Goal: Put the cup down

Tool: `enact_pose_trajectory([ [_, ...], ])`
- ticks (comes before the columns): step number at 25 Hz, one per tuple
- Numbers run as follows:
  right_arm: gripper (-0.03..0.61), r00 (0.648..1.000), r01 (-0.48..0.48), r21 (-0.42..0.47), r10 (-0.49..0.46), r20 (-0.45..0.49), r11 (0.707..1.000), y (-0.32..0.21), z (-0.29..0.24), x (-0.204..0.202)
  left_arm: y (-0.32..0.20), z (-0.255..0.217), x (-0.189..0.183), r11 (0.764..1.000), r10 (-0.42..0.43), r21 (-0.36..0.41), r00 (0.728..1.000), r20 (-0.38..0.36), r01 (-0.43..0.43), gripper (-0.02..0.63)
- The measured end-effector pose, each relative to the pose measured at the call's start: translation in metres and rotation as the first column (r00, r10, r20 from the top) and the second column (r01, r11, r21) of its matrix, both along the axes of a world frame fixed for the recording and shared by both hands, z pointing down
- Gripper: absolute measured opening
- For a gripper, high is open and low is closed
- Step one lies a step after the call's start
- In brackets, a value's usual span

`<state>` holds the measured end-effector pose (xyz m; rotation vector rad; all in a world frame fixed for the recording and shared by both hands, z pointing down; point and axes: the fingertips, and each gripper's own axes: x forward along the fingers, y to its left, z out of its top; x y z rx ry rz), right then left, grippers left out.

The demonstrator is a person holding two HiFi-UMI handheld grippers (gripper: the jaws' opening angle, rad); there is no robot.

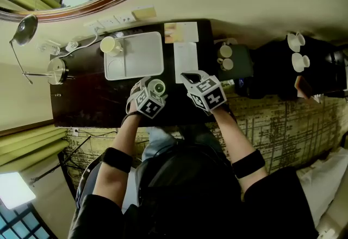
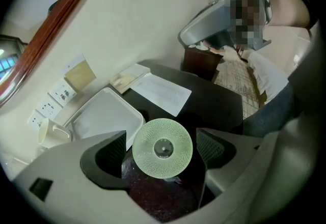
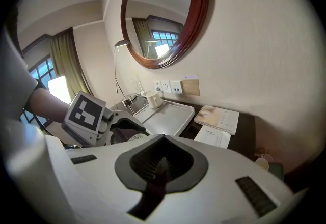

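Left gripper view looks down on the dark wooden desktop [image 2: 219, 101], the white rectangular plastic tray [image 2: 102, 116] just beyond the left jaw of the left claw [image 2: 162, 149], and the pale green ribbed glass cup [image 2: 163, 136] between the jaws. The cup seems to rest on the desk. The claw is released, with a gap on each side of the glass. To finish cleanly, I would lift straight up, keeping both gaps even so neither pad nudges the cup.

Only this view shows those gaps; the head view merely shows the cup ringed by the claw. The right gripper view alone shows the right claw [image 3: 159, 166] clenched on nothing.
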<state>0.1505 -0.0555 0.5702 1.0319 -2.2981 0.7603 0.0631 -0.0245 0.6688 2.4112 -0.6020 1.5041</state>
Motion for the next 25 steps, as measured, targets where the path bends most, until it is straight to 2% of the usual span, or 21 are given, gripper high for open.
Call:
enact_pose_trajectory([
  [12,0.000,1.000,-0.014,0.031,0.015,-0.004,0.999,-0.001,-0.024,-0.003,-0.008,-0.074,-0.025,0.994,-0.095,0.051,0.988,-0.125,0.102,0.428],
  [15,0.000,1.000,-0.022,0.041,0.022,0.003,0.999,-0.003,-0.029,-0.008,-0.013,-0.103,-0.034,0.984,-0.126,0.101,0.976,-0.177,0.145,0.349],
  [19,0.000,1.000,-0.024,0.062,0.024,0.005,0.998,-0.005,-0.028,-0.014,-0.020,-0.139,-0.053,0.962,-0.196,0.135,0.946,-0.259,0.236,0.229],
  [22,0.000,1.000,-0.027,0.074,0.027,0.009,0.997,-0.006,-0.034,-0.019,-0.024,-0.157,-0.075,0.935,-0.274,0.134,0.909,-0.315,0.329,0.124],
  [25,0.000,0.999,-0.042,0.077,0.041,0.017,0.996,-0.008,-0.044,-0.023,-0.033,-0.168,-0.101,0.889,-0.373,0.117,0.849,-0.375,0.442,0.008],
])
